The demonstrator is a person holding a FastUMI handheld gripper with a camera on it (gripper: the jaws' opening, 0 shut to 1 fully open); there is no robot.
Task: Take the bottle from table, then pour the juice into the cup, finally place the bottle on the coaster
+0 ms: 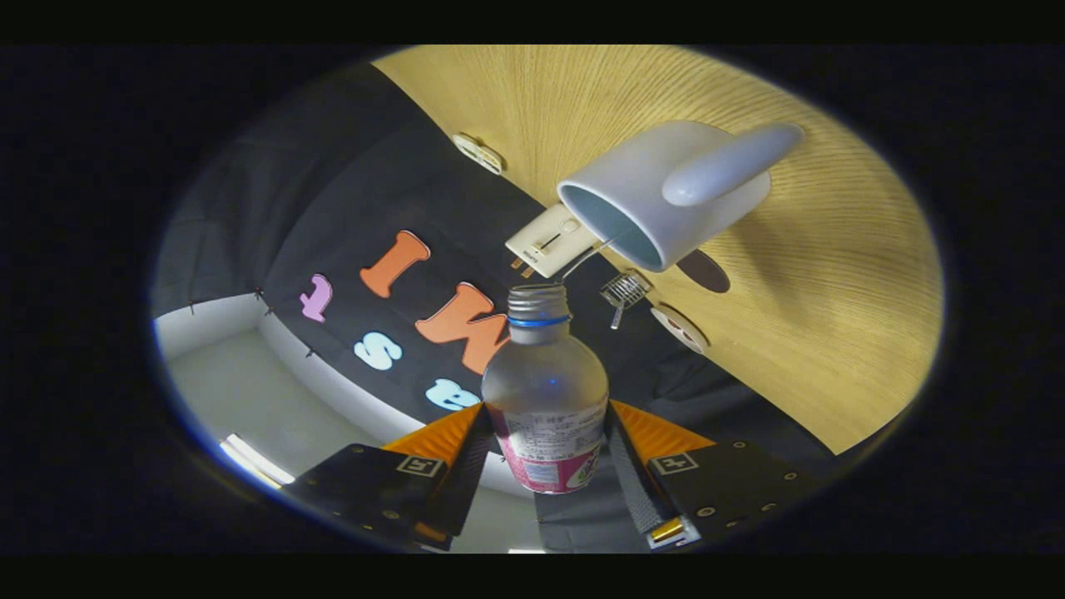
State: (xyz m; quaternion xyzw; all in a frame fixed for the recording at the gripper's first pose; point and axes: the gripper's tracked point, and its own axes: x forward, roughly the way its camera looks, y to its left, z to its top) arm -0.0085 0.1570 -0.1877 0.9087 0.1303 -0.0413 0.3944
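The clear plastic bottle with a pink label (547, 399) is held tight between the two fingers of the gripper (545, 445), w/ one finger pressed on each side of the label. The cap is off, and the open neck w/ a blue ring points away from the fingers, so the bottle's long axis runs straight ahead of them. The whole view is tipped over, so the bottle seems to be leaned for pouring. Just beyond the neck, a bit to one side, the white ceramic cup with a thick handle (666, 187) is seen on the light wooden table (832, 333), its mouth turned toward the bottle. The neck and the cup's rim are near but apart. A thin stream or glint seems to run from the neck to the rim; which one it is cannot be told. Near the table's edge by the booth wall, a cream flat device w/ a slider (549, 241), a small metal strainer (624, 291), a dark round disc (703, 270) (maybe the coaster) and a white round disc (681, 327) are seen. Nothing is seen in the way btw. neck and cup. Pouring looks to be the step in hand.
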